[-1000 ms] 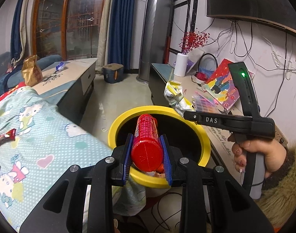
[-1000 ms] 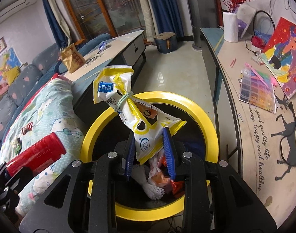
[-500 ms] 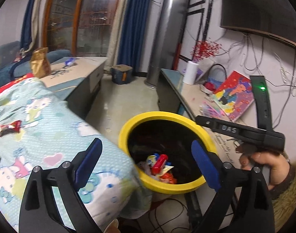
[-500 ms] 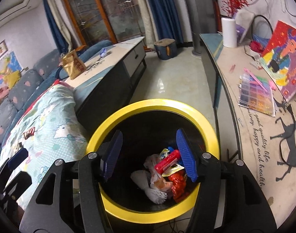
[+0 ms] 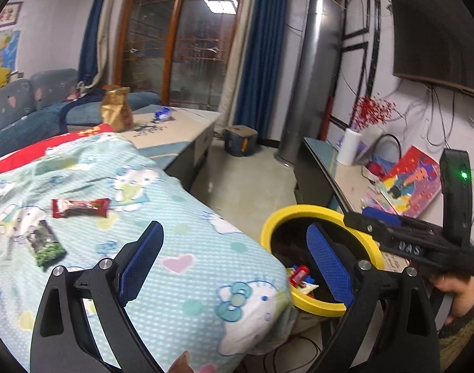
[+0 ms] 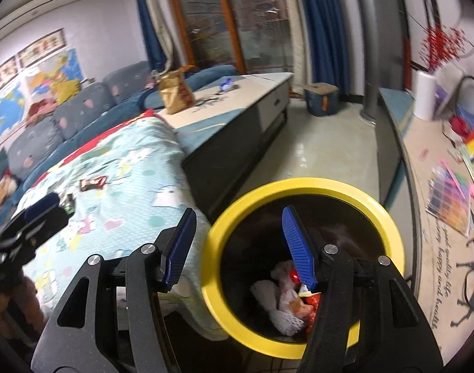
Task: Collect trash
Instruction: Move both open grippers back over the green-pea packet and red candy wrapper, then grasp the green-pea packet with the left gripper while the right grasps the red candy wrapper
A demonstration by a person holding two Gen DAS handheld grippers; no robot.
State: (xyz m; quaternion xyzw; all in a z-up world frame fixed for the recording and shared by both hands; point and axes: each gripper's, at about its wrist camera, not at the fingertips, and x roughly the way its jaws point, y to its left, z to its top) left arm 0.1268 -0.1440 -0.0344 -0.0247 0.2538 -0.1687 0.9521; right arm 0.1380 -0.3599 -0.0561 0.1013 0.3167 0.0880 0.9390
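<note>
A yellow-rimmed black trash bin (image 5: 302,209) (image 6: 302,183) stands between the bed and the side counter, with several wrappers and a red can (image 5: 299,273) inside. My left gripper (image 5: 233,255) is open and empty over the bed's corner, left of the bin. My right gripper (image 6: 237,245) is open and empty over the bin's left rim; it also shows in the left wrist view (image 5: 401,236). A red wrapper (image 5: 80,207) (image 6: 93,182) and a dark green packet (image 5: 45,244) lie on the cartoon-print blanket (image 5: 187,217).
A low cabinet (image 6: 237,105) beyond the bed carries a brown paper bag (image 6: 176,91) and a blue wrapper (image 6: 226,85). A counter (image 6: 439,168) on the right holds a colourful painting, paint trays and a white vase. A grey sofa (image 6: 81,108) runs along the left.
Both grippers opened and dropped the red can and the yellow-white snack bag into the bin. Both then swung left toward the bed.
</note>
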